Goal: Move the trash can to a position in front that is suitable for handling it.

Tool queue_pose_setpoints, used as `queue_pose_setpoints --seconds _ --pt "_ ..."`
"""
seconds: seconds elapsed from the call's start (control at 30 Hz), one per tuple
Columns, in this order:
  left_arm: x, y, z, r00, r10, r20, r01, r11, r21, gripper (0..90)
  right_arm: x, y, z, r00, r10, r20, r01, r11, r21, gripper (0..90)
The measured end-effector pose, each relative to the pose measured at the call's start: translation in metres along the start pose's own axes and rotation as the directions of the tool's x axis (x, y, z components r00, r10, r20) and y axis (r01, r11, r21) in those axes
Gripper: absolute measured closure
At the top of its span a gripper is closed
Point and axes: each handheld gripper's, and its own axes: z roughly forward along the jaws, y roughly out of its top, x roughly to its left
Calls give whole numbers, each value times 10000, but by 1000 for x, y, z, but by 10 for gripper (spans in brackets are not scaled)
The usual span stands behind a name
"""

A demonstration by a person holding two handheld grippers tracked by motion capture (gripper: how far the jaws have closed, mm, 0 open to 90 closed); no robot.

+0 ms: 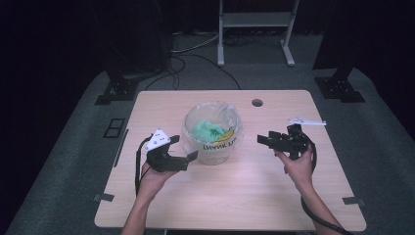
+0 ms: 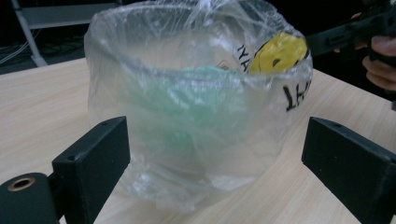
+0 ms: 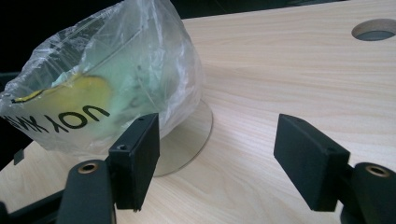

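A clear round container lined with a thin plastic bag (image 1: 211, 132) stands in the middle of the wooden table (image 1: 235, 196). Something green (image 1: 208, 129) lies inside, and the bag bears a yellow smiley and black lettering (image 2: 280, 51). My left gripper (image 1: 184, 148) is at the bag's left side, open; in the left gripper view its jaws (image 2: 217, 133) stand wide on either side of the bag's (image 2: 196, 107) lower part without pressing it. My right gripper (image 1: 264, 140) hovers to the right of the container, a short gap away, open (image 3: 217, 128), with only bare table between its jaws. The bag (image 3: 107, 84) sits beyond its left jaw.
A small white object (image 1: 306, 121) lies on the table behind the right hand. A round cable hole (image 1: 257, 103) is near the table's far edge. Dark stands and a white frame (image 1: 254, 29) stand on the floor beyond the table.
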Motion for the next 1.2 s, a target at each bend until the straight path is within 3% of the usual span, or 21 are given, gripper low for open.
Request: queue_pose_setpoints --seconds 0.3,0.57,0.77,0.97,1.2 --pt "12 16 4 9982 -551 233 556 9982 -202 112 -2 -6 2 10000 35 60 -35 10000 63 306" --pt "28 29 11 9974 -714 2 714 9974 -30 157 -1 -4 1 10000 -36 43 36 10000 0 307" --pt "38 36 20 9957 -931 -22 931 9954 209 300 -3 -2 -3 10000 55 27 -54 9999 -105 312" --pt "41 42 25 9948 -715 -732 762 9950 644 524 -2 1 -4 10000 28 35 -28 9999 -145 315" --pt "42 47 25 9914 -339 -1264 429 9967 687 723 2 8 -4 9999 -113 22 114 9996 -273 320"
